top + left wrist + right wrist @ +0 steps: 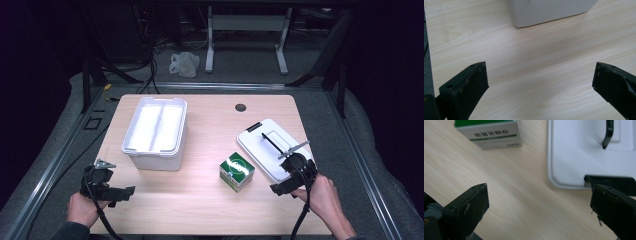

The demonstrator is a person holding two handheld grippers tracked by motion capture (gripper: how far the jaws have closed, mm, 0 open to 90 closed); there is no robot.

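A small green-and-white cardboard box (236, 171) is sat near the table's (200, 210) front edge, right of centre, between an open white plastic bin (155, 132) at far left and a flat white lid with a black handle (267, 145) at right. Both the left gripper (122, 192) and right gripper (280, 189) are spread wide, nothing grasped.

- Left gripper (131, 191): black body, grey three-cornered plate on top, black cable trailing back past a dark sleeve.
- Right gripper (274, 189): black, same plate, cable looping down.
- Fingers (470, 86): matte black, scuffed, screw holes visible.
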